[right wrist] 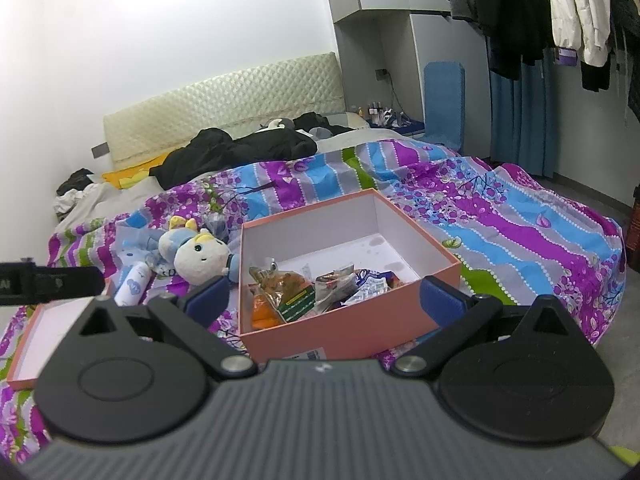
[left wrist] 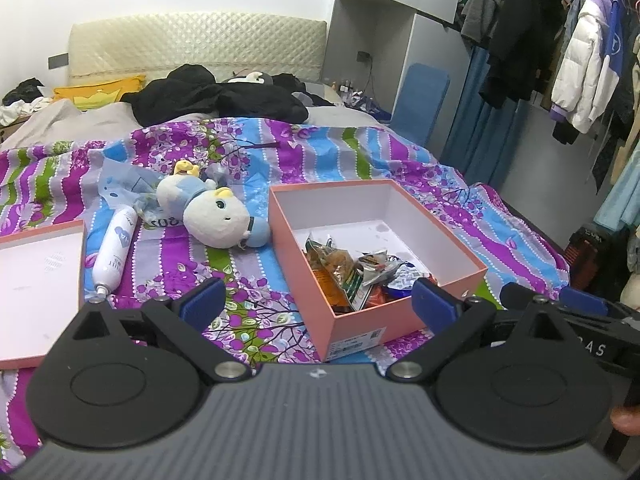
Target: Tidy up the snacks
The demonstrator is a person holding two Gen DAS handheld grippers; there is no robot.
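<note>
A pink box (left wrist: pixel 404 308) (right wrist: pixel 340 332) with a white inside sits open on the flowered bedspread. Several snack packets (left wrist: pixel 352 276) (right wrist: pixel 304 292) lie piled in its near end. Its pink lid (left wrist: pixel 36 284) (right wrist: pixel 52 340) lies upside down to the left. My left gripper (left wrist: pixel 320 304) hovers open over the near left corner of the box, holding nothing. My right gripper (right wrist: pixel 324 300) is open too, just short of the box's near wall, with nothing between its fingers. The right gripper's body shows at the right edge of the left wrist view.
A plush doll (left wrist: pixel 216 216) (right wrist: pixel 196 256) and a white spray bottle (left wrist: pixel 114 250) (right wrist: pixel 134 284) lie left of the box. Black clothing (left wrist: pixel 216 100) is heaped near the headboard. Coats (left wrist: pixel 560 40) hang on a rack to the right, beyond the bed's edge.
</note>
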